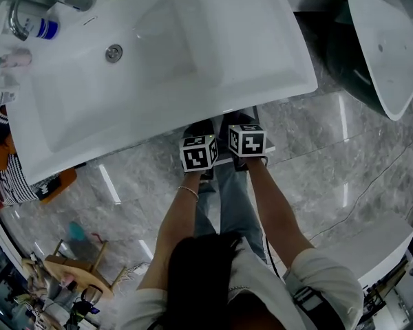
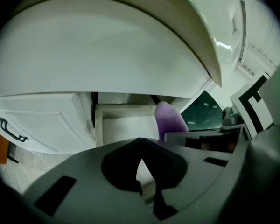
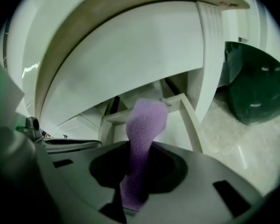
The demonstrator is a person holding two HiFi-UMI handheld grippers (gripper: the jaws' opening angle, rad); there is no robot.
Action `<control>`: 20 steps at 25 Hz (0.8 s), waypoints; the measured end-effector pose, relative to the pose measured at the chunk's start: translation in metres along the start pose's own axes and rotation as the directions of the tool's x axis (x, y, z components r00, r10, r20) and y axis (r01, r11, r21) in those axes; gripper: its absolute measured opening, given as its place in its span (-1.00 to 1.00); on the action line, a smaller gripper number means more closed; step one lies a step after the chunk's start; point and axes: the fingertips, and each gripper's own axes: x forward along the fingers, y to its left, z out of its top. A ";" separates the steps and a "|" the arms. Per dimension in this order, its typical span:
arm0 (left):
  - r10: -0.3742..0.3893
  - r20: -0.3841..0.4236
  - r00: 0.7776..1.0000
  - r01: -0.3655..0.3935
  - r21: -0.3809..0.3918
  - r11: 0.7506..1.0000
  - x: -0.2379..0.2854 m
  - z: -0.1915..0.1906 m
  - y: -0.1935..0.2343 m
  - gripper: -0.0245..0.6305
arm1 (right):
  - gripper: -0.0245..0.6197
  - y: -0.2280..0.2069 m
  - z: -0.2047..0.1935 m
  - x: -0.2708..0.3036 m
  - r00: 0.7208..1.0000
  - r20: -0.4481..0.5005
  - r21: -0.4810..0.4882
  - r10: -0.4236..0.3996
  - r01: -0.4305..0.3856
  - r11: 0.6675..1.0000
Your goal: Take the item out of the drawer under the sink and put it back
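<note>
Roughly at the halfway mark, judging by how things lie. Under the sink rim, left to right:

- left gripper: jaw tips together, nothing between them, idle beside its partner.
- right gripper: clamped narrow on the lower end of a fuzzy purple cloth, upper end standing free past the tips.
- Cloth up in the air, above and in front of the open white drawer; looks lifted clear of it, though contact with the rim cannot be ruled out.

Progress: drawer pulled out, done. Item taken out, done or nearly. Left to do: lower cloth back inside, let go, probably push drawer shut.

Count, left to right:
- one cabinet door with one black handle
- two grippers, one marker cube each
- one purple cloth
- one open drawer
- one dark green container on the floor at right
- up top: one tap, one drain
</note>
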 end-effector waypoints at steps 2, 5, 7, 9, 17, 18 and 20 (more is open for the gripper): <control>-0.004 0.019 1.000 0.004 0.009 1.000 -0.012 0.006 -0.002 -0.91 | -0.62 0.006 0.004 -0.010 1.000 0.011 -0.005 -0.004 0.005 1.000; -0.013 0.036 0.999 0.012 0.025 1.000 -0.028 0.010 -0.010 -0.91 | -0.62 0.011 0.007 -0.028 0.999 0.031 0.000 -0.007 0.007 1.000; -0.022 0.036 0.999 0.021 0.036 0.999 -0.037 0.010 -0.015 -0.92 | -0.62 0.015 0.010 -0.039 0.999 0.046 0.006 -0.009 0.009 1.000; -0.029 0.040 0.999 0.028 0.040 0.999 -0.046 0.010 -0.019 -0.92 | -0.62 0.019 0.011 -0.049 0.998 0.055 0.004 -0.013 0.013 1.000; -0.066 0.090 0.994 0.060 0.073 0.996 -0.084 0.019 -0.038 -0.92 | -0.62 0.039 0.013 -0.094 0.993 0.115 0.009 -0.021 0.021 1.000; -0.072 0.100 0.992 0.065 0.079 0.995 -0.090 0.021 -0.040 -0.92 | -0.62 0.042 0.014 -0.099 0.992 0.125 0.004 -0.021 0.021 1.000; -0.084 0.114 0.990 0.074 0.092 0.993 -0.102 0.021 -0.046 -0.92 | -0.62 0.047 0.012 -0.113 0.990 0.141 -0.007 -0.023 0.025 1.000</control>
